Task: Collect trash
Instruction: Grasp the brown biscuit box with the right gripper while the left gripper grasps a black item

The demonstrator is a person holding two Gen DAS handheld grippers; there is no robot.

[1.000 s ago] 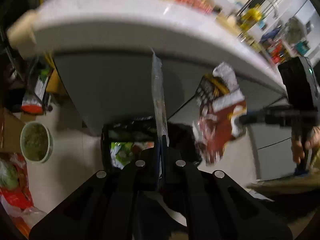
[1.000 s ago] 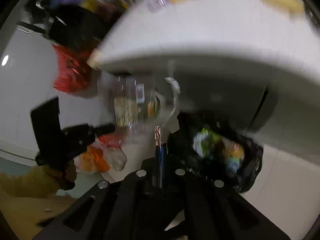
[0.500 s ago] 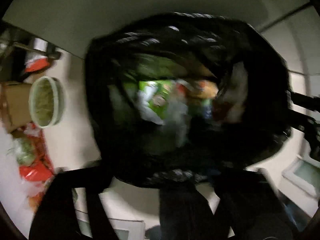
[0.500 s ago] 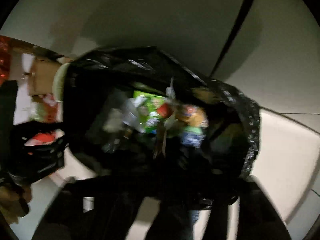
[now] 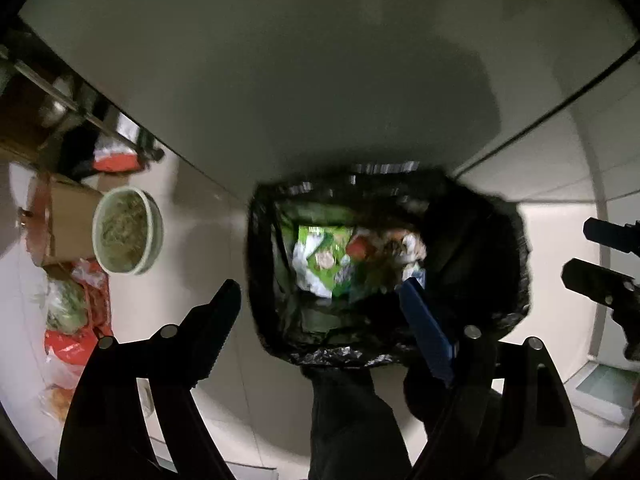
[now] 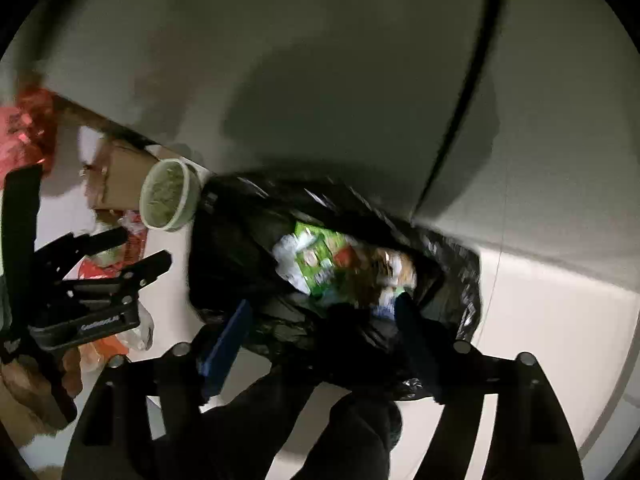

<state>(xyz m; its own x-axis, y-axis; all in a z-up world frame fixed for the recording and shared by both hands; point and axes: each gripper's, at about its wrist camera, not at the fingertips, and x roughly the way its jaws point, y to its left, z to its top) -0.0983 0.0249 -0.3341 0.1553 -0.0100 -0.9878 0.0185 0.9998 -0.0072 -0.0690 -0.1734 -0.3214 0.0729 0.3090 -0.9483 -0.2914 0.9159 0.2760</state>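
Now the black trash bag (image 5: 476, 248) stands on the pale floor (image 5: 192, 248), just below both of my tools and against the grey cabinet front (image 5: 320, 80). Its mouth is open and points up toward me; in the left view the opening looks a little longer from side to side. My left tool (image 5: 324, 300) hangs above the mouth with its fingers spread wide and nothing between them. My right tool (image 6: 324, 312) is the same, fingers apart, holding nothing, over the near rim of the bag. Inside the bag lies a green and white wrapper (image 5: 324, 260), and beside it some blurred red and brown packets (image 5: 384, 244); their direction I cannot tell. To the left of the bag, a little apart, a green bowl (image 5: 128, 230) lies beside a cardboard box (image 5: 68, 224).
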